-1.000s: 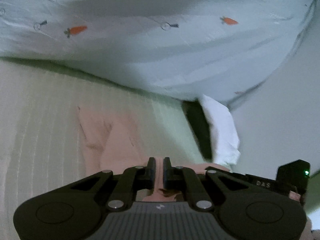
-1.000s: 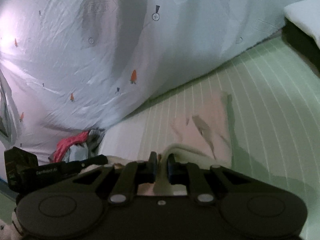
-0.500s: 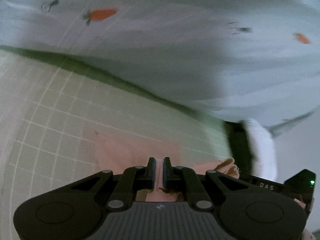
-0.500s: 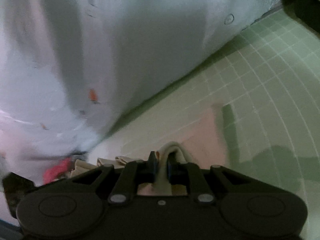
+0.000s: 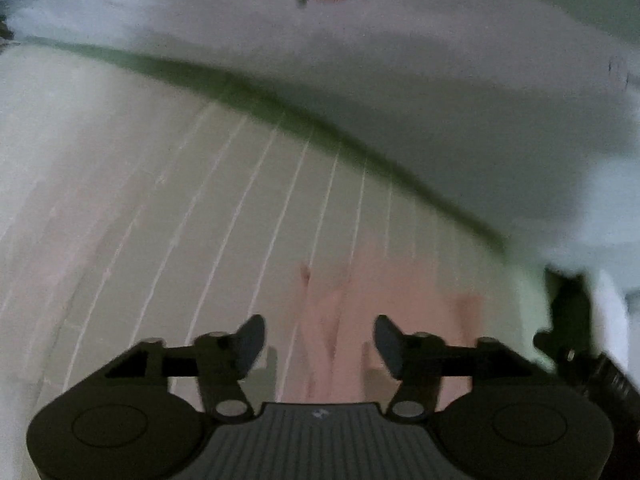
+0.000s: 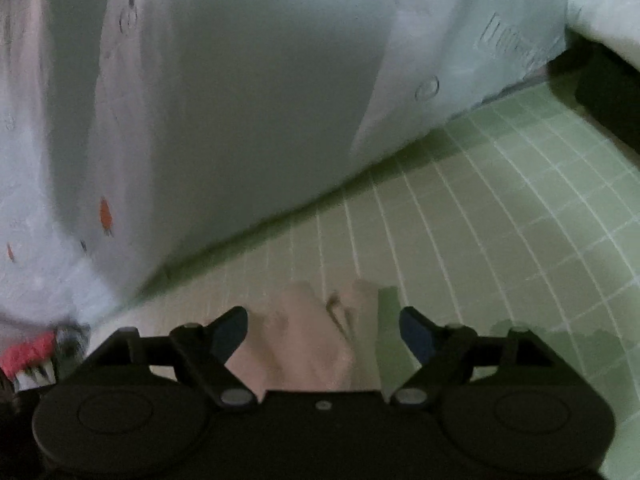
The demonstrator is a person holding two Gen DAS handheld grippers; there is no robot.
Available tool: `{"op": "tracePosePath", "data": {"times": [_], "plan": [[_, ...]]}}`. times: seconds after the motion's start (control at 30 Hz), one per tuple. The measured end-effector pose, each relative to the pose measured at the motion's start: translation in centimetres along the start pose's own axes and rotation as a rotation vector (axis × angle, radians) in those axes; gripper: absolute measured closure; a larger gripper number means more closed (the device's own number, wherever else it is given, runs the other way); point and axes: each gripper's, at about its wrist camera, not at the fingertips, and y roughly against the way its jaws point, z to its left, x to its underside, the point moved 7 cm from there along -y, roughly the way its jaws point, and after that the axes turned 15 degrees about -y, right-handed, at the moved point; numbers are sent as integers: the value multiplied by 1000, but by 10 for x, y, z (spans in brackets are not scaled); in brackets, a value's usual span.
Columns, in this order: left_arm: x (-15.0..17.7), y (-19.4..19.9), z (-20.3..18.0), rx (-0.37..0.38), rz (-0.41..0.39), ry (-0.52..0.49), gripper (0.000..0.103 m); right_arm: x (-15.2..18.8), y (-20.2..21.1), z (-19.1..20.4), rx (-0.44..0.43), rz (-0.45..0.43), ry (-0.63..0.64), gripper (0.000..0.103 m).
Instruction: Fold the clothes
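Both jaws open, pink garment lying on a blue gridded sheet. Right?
Not quite: the gridded sheet is green, not blue, as the right wrist view shows. The rest holds: left gripper and right gripper have both just opened their jaws, and the pink garment lies loose between them.
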Motion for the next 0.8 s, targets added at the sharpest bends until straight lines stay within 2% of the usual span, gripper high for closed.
{"op": "tracePosePath", "data": {"times": [0.17,0.23,0.33,0.4,0.47,0.5,0.53,0.57,0.67,0.8], "plan": [[25,-25,-12,27,82,-5,30,32,-25,-10,54,131,29,18],[37,-28,-18,32,90,-23,30,41,-32,-11,65,160,34,18],[40,-32,-18,47,62,-13,31,47,-39,-12,67,179,24,18],[40,-36,-14,77,50,36,34,45,-39,-12,50,172,14,18],[39,-38,-12,109,19,92,53,42,-40,-14,31,158,-13,21],[39,-41,-9,132,20,124,73,40,-40,-15,22,150,-27,39],[40,-43,-5,144,20,167,81,38,-41,-18,6,146,-62,54],[41,-42,0,162,14,207,84,37,-42,-22,-17,142,-118,71],[47,-38,12,216,-6,316,89,34,-35,-36,-95,118,-263,83],[60,-37,25,278,-20,450,89,37,-23,-50,-149,90,-345,84]]}}
